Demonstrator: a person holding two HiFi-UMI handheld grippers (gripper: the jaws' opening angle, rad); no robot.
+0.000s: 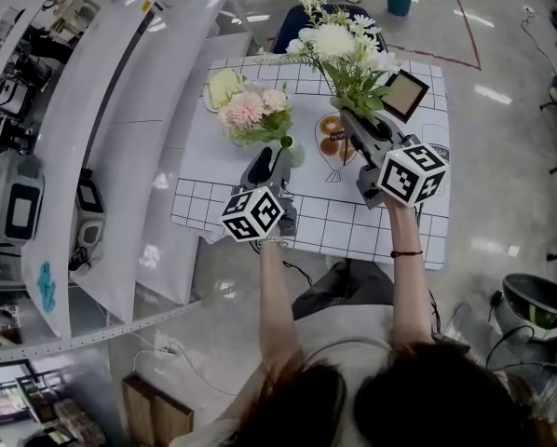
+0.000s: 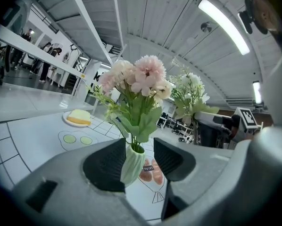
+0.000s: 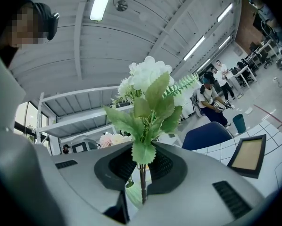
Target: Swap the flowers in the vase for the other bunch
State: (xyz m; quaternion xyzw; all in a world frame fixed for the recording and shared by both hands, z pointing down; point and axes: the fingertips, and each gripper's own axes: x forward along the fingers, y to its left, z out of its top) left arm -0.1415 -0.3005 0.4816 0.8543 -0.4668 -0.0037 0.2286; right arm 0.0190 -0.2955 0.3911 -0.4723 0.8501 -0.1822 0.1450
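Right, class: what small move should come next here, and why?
Probably close the left gripper on the stems of the pink flowers at the rim, ready to lift them out. Its jaws stand open either side of the green vase, which the pink flowers occupy, while the right gripper already grips the white bunch.

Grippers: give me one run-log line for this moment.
left gripper: open, jaws either side of vase | vase: on table, holds pink flowers | right gripper: shut on white bunch by stems
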